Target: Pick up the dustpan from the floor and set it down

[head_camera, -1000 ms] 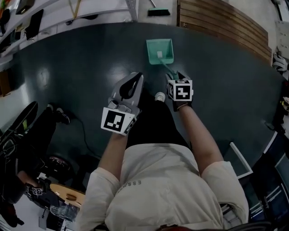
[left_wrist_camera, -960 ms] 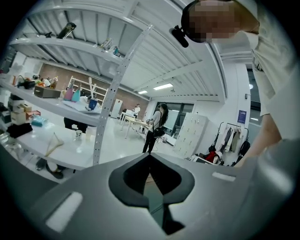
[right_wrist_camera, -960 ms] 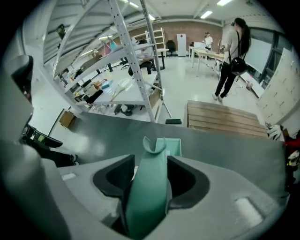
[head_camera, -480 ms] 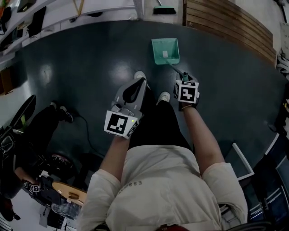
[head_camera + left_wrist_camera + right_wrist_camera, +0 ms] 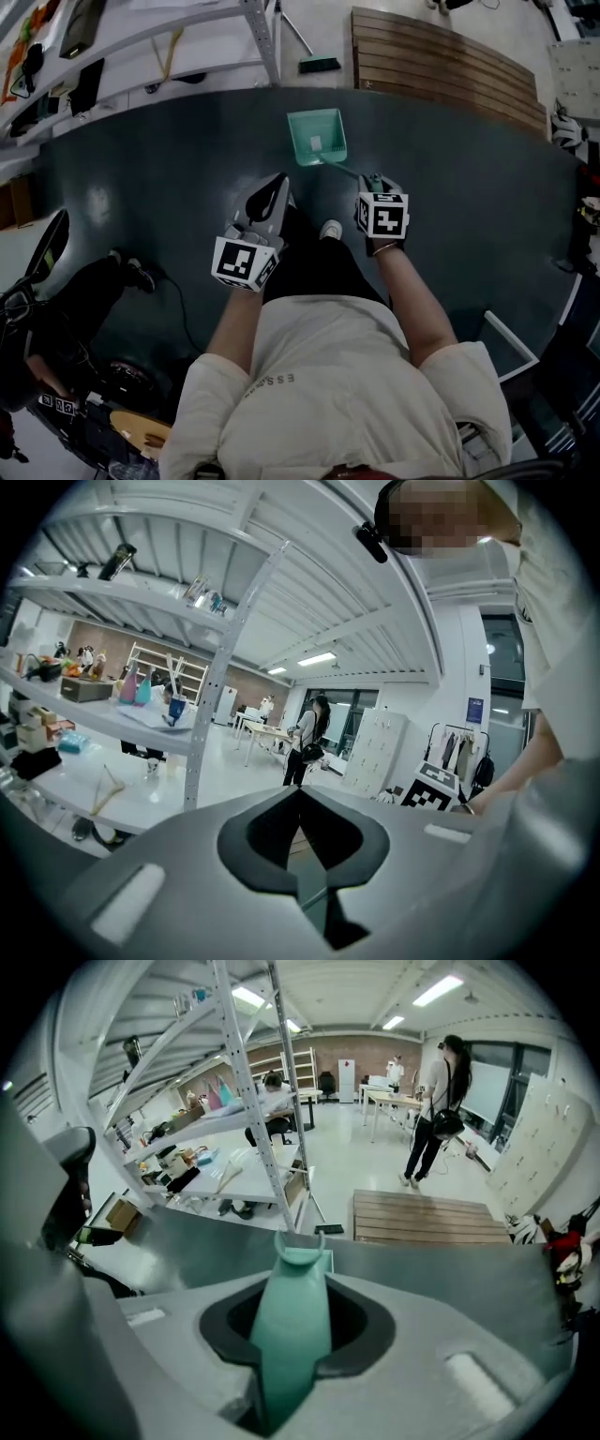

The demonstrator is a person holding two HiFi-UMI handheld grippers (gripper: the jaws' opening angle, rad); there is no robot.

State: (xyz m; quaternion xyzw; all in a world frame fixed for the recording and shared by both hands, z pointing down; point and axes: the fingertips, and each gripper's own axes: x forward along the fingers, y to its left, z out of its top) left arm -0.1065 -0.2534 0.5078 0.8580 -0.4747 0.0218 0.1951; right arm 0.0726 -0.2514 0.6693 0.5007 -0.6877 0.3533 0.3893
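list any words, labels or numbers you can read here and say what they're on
"ESS": printed on the person's pale shirt; the smaller characters beside it are too small to read.
White sticker on the dustpan: too small to read.
Blue sign on the far wall: blurred, unreadable.

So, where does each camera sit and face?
Head view: on the head, facing steeply down at the dark floor; torso, forearms, left claw, right claw show.
Left gripper view: on that claw, about level toward metal shelving; shut, empty jaws.
Right gripper view: on that claw, downward; jaws closing on the mint-green plastic dustpan.
Shared: dustpan, head and right.
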